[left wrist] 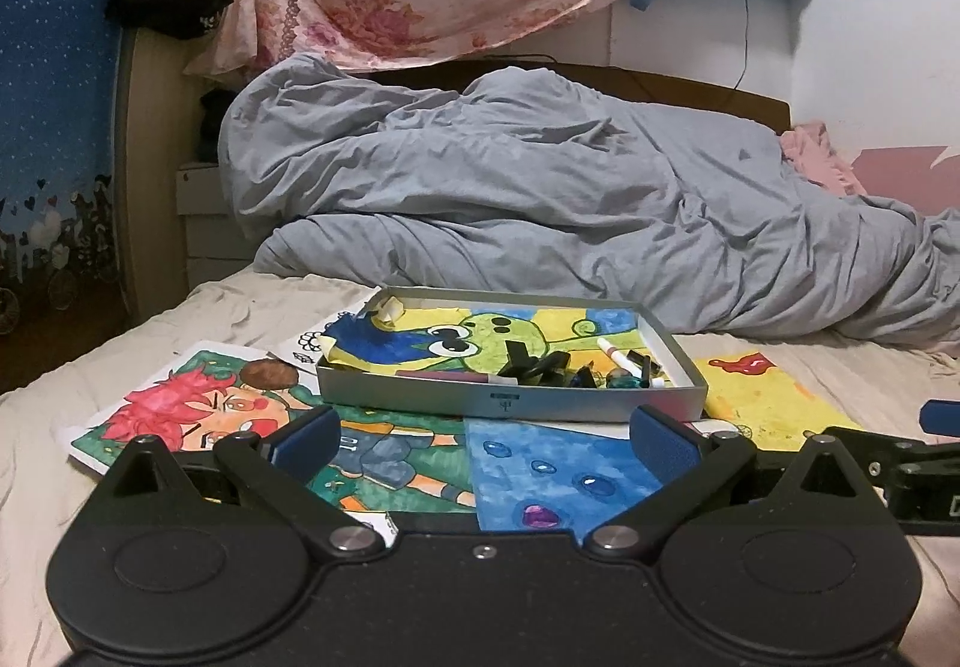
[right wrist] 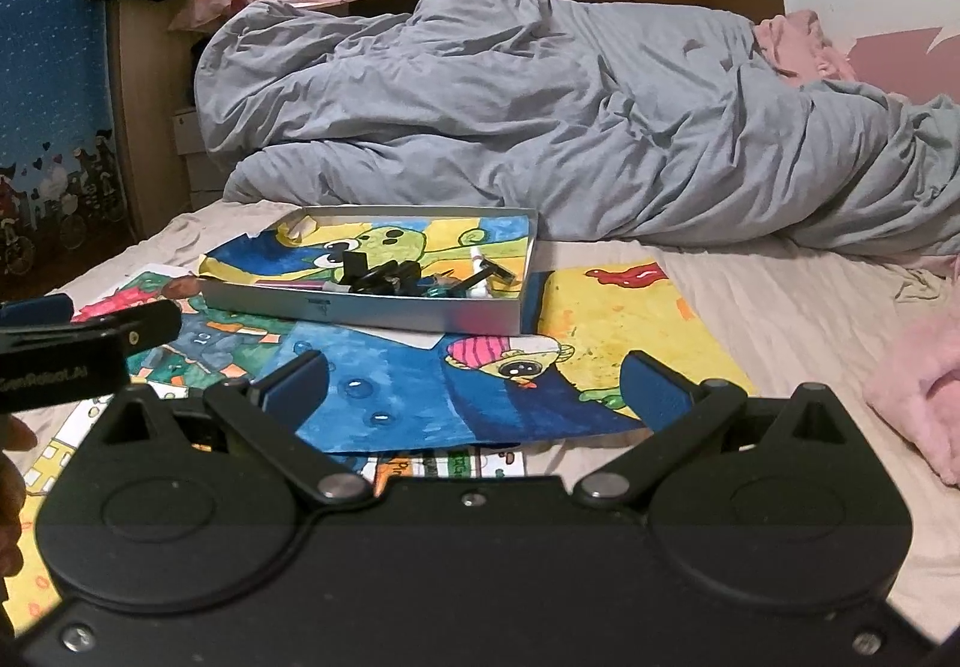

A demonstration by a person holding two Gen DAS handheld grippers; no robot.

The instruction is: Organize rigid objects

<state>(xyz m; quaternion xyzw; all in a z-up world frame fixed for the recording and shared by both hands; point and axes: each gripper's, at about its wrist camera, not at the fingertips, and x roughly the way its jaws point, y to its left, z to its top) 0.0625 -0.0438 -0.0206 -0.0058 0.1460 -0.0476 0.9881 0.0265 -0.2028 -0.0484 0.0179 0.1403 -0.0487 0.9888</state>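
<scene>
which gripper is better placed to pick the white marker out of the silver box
Left, probably. The left gripper is open and squarely faces the silver box, with the white marker just beyond its near wall. The right gripper, also open, sits farther off to the box's right.

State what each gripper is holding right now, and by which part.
Nothing is held. The left gripper and the right gripper are both open and empty, hovering short of the silver tray.

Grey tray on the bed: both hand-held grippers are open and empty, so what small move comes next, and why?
Probably ease the right hand-held gripper forward toward the grey tray. Its jaws are wide apart and empty, it is short of the tray, and the white marker and black clips lie loose inside.
</scene>
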